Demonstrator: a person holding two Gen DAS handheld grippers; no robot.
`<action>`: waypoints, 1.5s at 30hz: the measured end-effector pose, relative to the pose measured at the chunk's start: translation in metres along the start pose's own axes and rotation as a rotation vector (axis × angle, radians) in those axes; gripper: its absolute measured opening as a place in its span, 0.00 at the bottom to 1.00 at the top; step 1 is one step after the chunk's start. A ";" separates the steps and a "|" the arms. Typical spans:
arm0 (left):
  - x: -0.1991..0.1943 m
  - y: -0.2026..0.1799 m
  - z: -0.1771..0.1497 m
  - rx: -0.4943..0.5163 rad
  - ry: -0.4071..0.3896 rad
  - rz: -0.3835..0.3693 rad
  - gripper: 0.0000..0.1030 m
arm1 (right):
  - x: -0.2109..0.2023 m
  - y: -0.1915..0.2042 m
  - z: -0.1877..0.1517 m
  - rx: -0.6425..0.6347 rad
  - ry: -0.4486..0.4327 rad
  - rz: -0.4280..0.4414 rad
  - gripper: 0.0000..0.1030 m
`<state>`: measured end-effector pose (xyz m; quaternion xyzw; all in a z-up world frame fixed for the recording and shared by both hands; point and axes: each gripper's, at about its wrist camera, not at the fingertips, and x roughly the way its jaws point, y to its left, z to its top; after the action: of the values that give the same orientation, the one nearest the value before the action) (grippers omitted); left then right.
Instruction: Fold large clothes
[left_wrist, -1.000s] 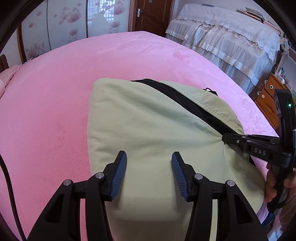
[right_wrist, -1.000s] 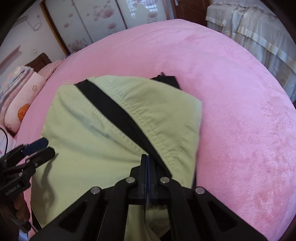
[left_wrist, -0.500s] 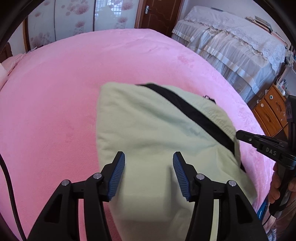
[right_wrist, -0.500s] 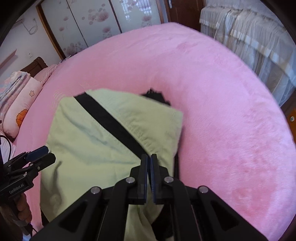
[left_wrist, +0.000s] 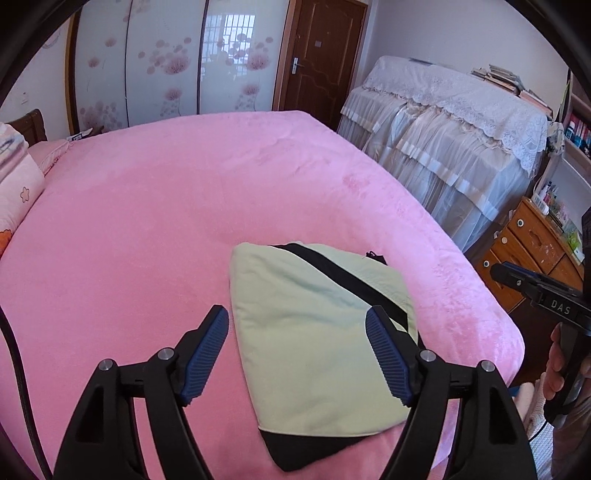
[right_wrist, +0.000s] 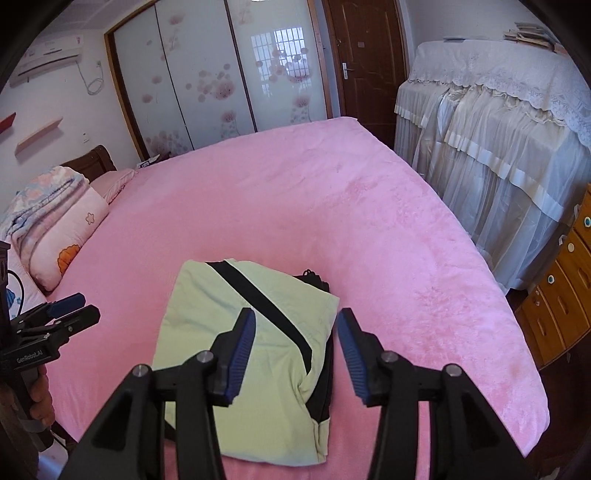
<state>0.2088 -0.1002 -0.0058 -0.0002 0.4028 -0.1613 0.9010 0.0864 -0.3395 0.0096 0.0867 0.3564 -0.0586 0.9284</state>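
A pale green garment with a black stripe (left_wrist: 314, 325) lies folded into a compact bundle near the front edge of the pink bed (left_wrist: 184, 206); in the right wrist view the garment (right_wrist: 229, 317) sits just ahead of the fingers. My left gripper (left_wrist: 297, 325) hangs well above the cloth, its jaws opening wide with nothing between them. Raised over the bundle too, my right gripper (right_wrist: 295, 328) has its jaws opening and holds nothing. Each gripper shows at the edge of the other's view, the right gripper (left_wrist: 535, 291) and the left gripper (right_wrist: 62, 314), both held in a person's hands.
A rolled quilt and pillow (right_wrist: 55, 225) lie at the bed's left end. A lace-covered piece of furniture (left_wrist: 454, 140) stands beyond the bed's right side, and a wooden chest of drawers (left_wrist: 532, 251) beside it. Sliding wardrobe doors (right_wrist: 207, 77) and a brown door line the far wall.
The right gripper, shut on the garment's edge before, has let go and opened. Both grippers have risen and pulled back from the bundle, and the left jaws spread wider.
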 end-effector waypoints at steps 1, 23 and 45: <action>-0.005 0.000 -0.001 0.000 -0.005 0.000 0.75 | -0.002 -0.001 -0.003 0.006 0.004 0.003 0.45; 0.117 0.058 -0.086 -0.192 0.214 -0.116 0.81 | 0.122 -0.035 -0.085 0.047 0.257 0.066 0.73; 0.215 0.045 -0.095 -0.204 0.385 -0.279 0.95 | 0.231 -0.046 -0.082 0.085 0.406 0.431 0.33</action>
<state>0.2866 -0.1080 -0.2318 -0.1162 0.5773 -0.2396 0.7719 0.1956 -0.3784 -0.2111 0.2089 0.5054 0.1435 0.8248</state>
